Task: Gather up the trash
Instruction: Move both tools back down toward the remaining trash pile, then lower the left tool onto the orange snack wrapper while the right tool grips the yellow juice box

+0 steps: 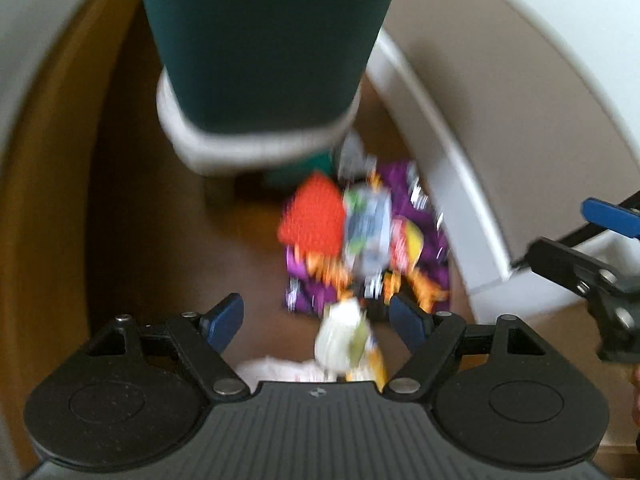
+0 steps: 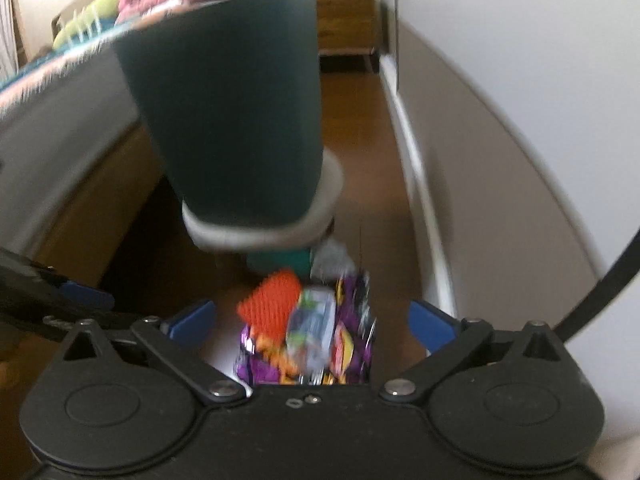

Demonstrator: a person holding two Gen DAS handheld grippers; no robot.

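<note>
Trash lies in a blurred heap on the wooden floor: an orange mesh piece point(image 1: 312, 220) point(image 2: 272, 304), a blue-white packet point(image 1: 368, 224) point(image 2: 316, 320) and a purple wrapper point(image 1: 308, 292) point(image 2: 354, 292). A white-yellow wrapper point(image 1: 344, 336) and crumpled white paper point(image 1: 276, 368) lie nearer. A dark teal bin point(image 1: 260, 40) point(image 2: 228, 112) rises behind the heap, its pale rim downward. My left gripper point(image 1: 316, 320) is open above the white-yellow wrapper, its pads well clear of it. My right gripper point(image 2: 312, 322) point(image 1: 592, 248) is open wide over the heap, to the right of the left one point(image 2: 60, 296).
A white wall and baseboard point(image 1: 460, 200) point(image 2: 424, 200) run along the right. A bed with a grey side point(image 2: 60, 140) and piled laundry stands on the left. A wooden cabinet point(image 2: 348, 20) is at the far end of the floor strip.
</note>
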